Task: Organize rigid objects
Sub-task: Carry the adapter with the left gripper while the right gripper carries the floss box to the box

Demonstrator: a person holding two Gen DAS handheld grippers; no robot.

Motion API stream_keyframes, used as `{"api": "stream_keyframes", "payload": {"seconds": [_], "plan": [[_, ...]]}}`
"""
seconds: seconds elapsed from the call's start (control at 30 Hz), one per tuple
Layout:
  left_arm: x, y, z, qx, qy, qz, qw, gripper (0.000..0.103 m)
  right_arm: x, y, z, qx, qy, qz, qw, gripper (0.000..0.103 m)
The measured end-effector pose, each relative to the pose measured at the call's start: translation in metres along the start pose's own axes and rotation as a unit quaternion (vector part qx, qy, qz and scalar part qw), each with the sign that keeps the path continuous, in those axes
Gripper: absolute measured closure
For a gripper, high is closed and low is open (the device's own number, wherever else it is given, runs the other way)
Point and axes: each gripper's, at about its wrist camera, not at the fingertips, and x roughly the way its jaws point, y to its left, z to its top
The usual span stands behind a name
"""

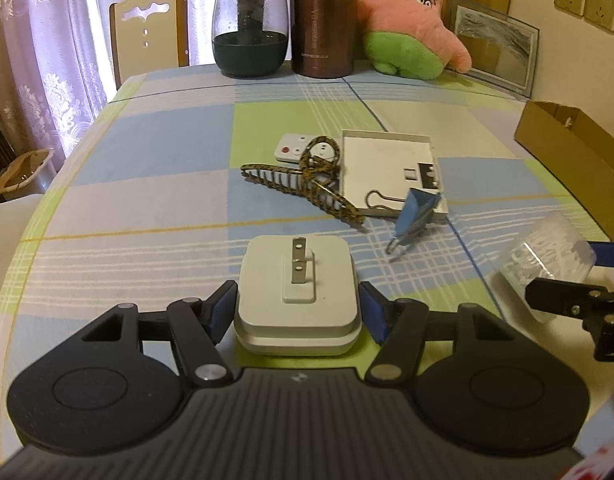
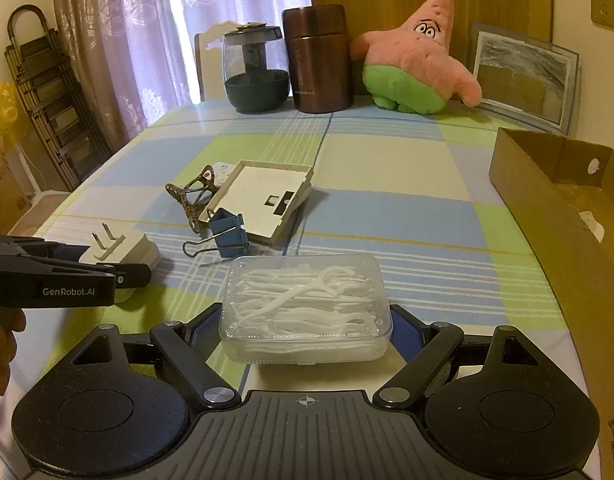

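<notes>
A white plug adapter (image 1: 297,280), prongs up, sits between the blue pads of my left gripper (image 1: 299,296), which is shut on its sides just above the checked tablecloth. My right gripper (image 2: 305,314) is shut on a clear box of white floss picks (image 2: 307,300), held slightly off the table. Further out lie a leopard-print hair claw (image 1: 303,184), a small white remote (image 1: 293,148), a flat white case (image 1: 387,160) and a blue binder clip (image 1: 415,212). In the right wrist view the left gripper (image 2: 119,276) holds the adapter (image 2: 123,248) at the left.
An open cardboard box (image 2: 547,200) stands along the table's right edge. At the back are a glass jar (image 1: 249,32), a brown flask (image 1: 323,24), a pink star plush (image 1: 415,32) and a framed picture (image 1: 495,48). A chair (image 1: 151,28) stands behind the table.
</notes>
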Motion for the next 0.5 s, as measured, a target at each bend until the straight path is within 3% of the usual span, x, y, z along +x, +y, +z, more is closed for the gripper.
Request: {"api": "stream_keyframes", "payload": {"seconds": [0.5], "plan": [[-0.027,-0.035,-0.006,0.011,0.008,-0.021,0.9997,0.043,-0.036,-0.007,-0.004,0.012,0.002,-0.021,1.0,0.021]]}}
